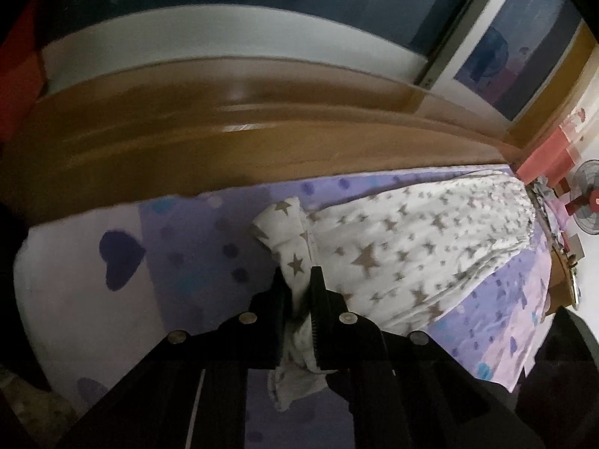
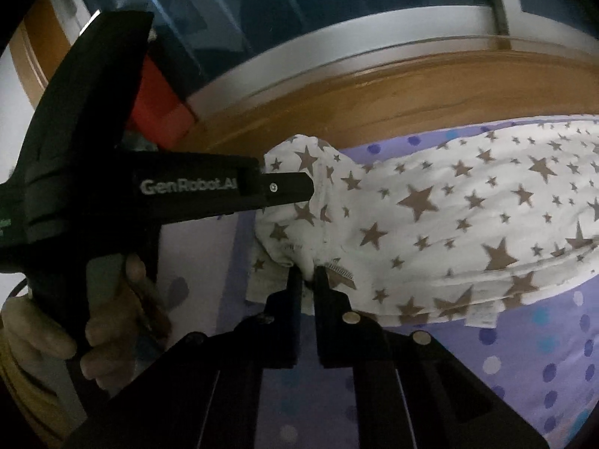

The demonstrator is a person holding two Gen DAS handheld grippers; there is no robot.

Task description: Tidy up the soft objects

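My right gripper is pinched on the lower corner of the star-print pillowcase, the cloth edge bunched between its nearly closed jaws. My left gripper is clamped on the neighbouring corner of the same short end; a fold of white fabric runs down between its fingers and hangs out behind them. In the right wrist view the left gripper enters from the left, level with the upper corner, my hand around its handle. Both grippers therefore hold one short edge, left above right as that camera frames it, close together.

From this held edge the pillowcase stretches away to the right, its long axis running roughly parallel to the wooden headboard; the far end lies flat and free on the sheet. Any fold or lift, as I judge it, means carrying the held edge along that axis toward the far end, both hands travelling together.

The purple heart-and-dot bedsheet under it is bare beside the cloth, so nothing obstructs a sweep to the right. Beyond the headboard stands a dark window. At the far right of the left wrist view a fan stands off the bed, well apart.
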